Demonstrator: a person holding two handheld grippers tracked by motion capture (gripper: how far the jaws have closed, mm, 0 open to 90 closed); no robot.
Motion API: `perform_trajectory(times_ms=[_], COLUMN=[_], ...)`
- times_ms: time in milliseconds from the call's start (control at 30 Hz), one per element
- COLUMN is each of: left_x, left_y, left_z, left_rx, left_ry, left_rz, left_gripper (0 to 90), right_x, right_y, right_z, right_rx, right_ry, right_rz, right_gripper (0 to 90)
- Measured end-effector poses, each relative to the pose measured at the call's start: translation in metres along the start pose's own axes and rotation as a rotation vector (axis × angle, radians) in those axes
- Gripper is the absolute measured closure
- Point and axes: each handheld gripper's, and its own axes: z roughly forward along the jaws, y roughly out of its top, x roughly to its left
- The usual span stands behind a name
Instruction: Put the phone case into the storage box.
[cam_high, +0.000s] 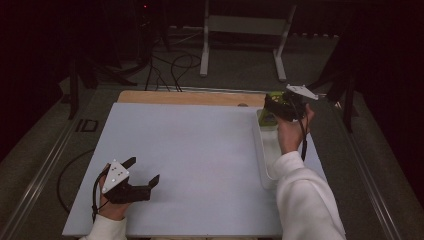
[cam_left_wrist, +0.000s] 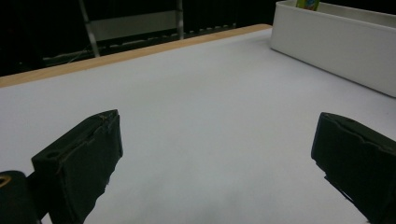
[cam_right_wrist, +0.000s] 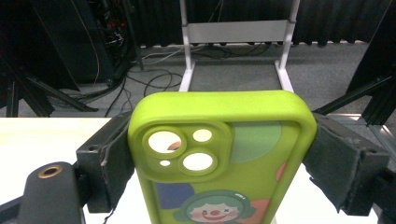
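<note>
A lime-green phone case (cam_right_wrist: 219, 154) with a cartoon clown and coloured dots sits upright between the jaws of my right gripper (cam_right_wrist: 217, 161), which is shut on its two long sides. From above, that gripper (cam_high: 278, 106) and the case (cam_high: 273, 96) hang over the far end of a white tray (cam_high: 261, 150). My left gripper (cam_high: 144, 170) rests low over the white table (cam_high: 190, 150) at the near left. Its black jaws stand wide apart with nothing between them (cam_left_wrist: 215, 154).
The long white tray (cam_left_wrist: 336, 44) runs along the table's right side, and a bit of green (cam_left_wrist: 308, 3) shows above its far rim. A wooden strip (cam_high: 190, 97) edges the table's far side. A white metal stand (cam_high: 245, 30) and cables lie on the floor beyond.
</note>
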Motion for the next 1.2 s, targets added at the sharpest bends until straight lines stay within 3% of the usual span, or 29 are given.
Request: perform_trajectory(times_ms=[1200], left_x=[0.0], left_y=[0.0], left_z=[0.0], left_rx=[0.001], left_ry=[0.0], left_rz=[-0.001], left_gripper=[2.3], right_x=[-0.007], right_y=[-0.026], right_z=[0.025], right_rx=[0.085], right_ry=[-0.036], right_rz=[0.011], right_gripper=[15.8])
